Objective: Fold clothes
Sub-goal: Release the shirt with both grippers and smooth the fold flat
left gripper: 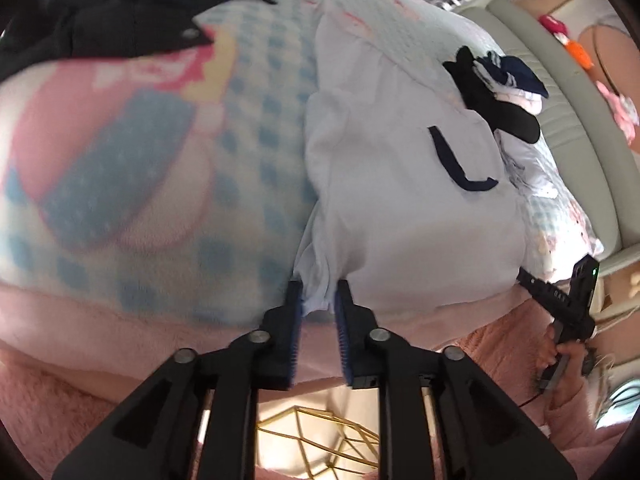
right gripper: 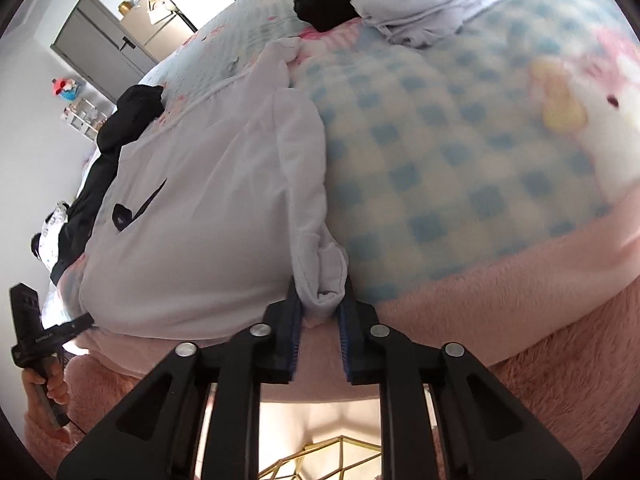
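Fingers of both the left gripper [left gripper: 317, 300] and right gripper [right gripper: 322, 300] pinch the white garment's [left gripper: 400, 208] near hem; folding it over needs even lifting.

Garment [left gripper: 404, 208] on blanket [left gripper: 160, 200]; clothes pile [left gripper: 496, 84] behind garment.

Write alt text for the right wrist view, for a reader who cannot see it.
The right gripper pinches a bunched corner of a white garment spread on a blue-and-yellow checked blanket with a pink border. At far left, a hand holds the other gripper at the garment's opposite edge; dark clothes lie beyond.
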